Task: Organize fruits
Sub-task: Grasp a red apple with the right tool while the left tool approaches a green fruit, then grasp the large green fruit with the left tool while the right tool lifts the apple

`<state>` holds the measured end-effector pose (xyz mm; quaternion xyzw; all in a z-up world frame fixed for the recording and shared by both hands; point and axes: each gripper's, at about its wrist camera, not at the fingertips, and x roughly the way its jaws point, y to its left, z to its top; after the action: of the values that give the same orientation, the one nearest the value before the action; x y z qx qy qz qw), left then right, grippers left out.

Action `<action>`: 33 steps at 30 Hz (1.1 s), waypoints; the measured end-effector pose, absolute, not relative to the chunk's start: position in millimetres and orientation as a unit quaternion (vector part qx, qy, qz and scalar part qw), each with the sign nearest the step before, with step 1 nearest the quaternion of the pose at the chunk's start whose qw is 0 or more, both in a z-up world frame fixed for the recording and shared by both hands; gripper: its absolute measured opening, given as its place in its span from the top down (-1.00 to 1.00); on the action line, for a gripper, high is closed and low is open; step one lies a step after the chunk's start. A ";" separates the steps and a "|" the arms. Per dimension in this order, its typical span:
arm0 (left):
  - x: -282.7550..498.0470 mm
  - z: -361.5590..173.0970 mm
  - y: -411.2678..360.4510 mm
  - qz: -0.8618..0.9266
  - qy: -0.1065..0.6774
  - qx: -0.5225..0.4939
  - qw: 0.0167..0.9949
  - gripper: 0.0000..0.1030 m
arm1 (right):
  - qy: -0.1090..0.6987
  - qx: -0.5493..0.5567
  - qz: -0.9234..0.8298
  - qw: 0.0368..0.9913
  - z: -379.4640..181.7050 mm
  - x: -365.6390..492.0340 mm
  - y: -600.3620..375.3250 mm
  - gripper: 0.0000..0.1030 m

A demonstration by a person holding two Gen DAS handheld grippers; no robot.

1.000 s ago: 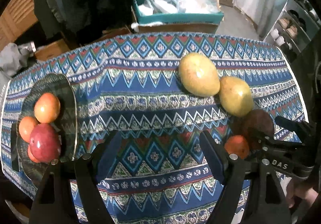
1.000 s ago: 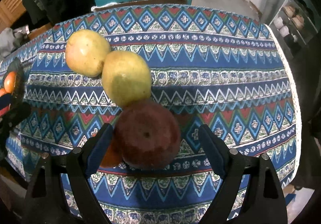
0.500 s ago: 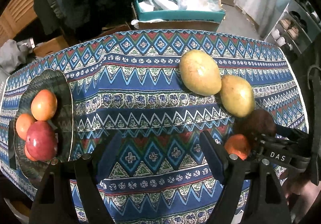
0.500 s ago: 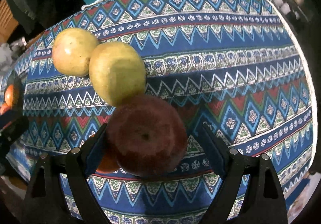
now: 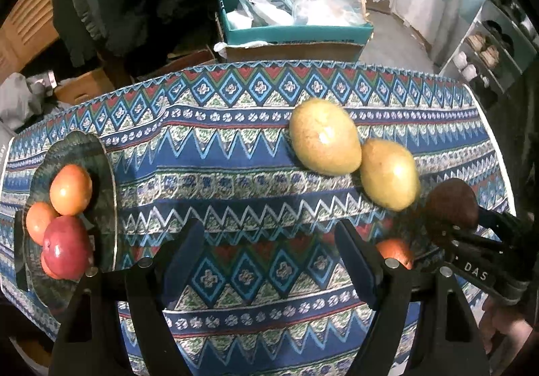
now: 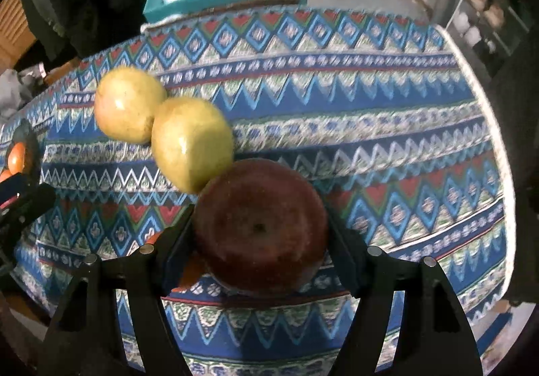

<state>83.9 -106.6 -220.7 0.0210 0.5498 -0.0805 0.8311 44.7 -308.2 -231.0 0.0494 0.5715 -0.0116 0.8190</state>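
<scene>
My right gripper [image 6: 259, 241] is shut on a dark red apple [image 6: 259, 228], its fingers pressed on both sides; the apple also shows in the left wrist view [image 5: 451, 204]. Two yellow mangoes [image 6: 192, 143] [image 6: 128, 106] lie touching just behind it, seen too in the left wrist view [image 5: 389, 174] [image 5: 323, 140]. A small orange fruit [image 5: 394, 251] sits by the apple, mostly hidden. My left gripper [image 5: 269, 258] is open and empty above the patterned cloth. A dark glass plate [image 5: 101, 174] at the left holds a red apple [image 5: 65, 248] and orange fruits [image 5: 70, 189].
The table is covered by a blue zigzag cloth [image 5: 235, 174]. Behind its far edge stands a teal box [image 5: 296, 29] with plastic bags, and dark clothing hangs at the back left. A shelf with small items is at the far right [image 5: 488, 53].
My right gripper has moved in and closed on the dark red apple. The left gripper stays open, with the view shifted only slightly.
</scene>
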 end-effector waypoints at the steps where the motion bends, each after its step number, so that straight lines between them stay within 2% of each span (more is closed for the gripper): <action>1: 86.7 -220.5 -107.3 -0.081 0.551 0.015 0.831 -0.58 | 0.566 0.045 -0.015 0.823 -227.1 44.8 -310.4 -0.40; 18: 153.1 -239.4 -123.9 -0.080 0.559 -0.082 0.822 -0.58 | 0.524 0.030 -0.046 0.850 -217.8 89.9 -332.7 -0.40; 33: 183.0 -270.8 -154.2 -0.094 0.590 -0.101 0.795 -0.59 | 0.527 0.046 -0.054 0.847 -225.3 102.7 -343.6 -0.40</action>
<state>183.0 -154.2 -270.8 -0.1014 0.5902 -0.0943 0.7953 102.7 -343.6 -225.3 0.0464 0.5266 -0.0535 0.8472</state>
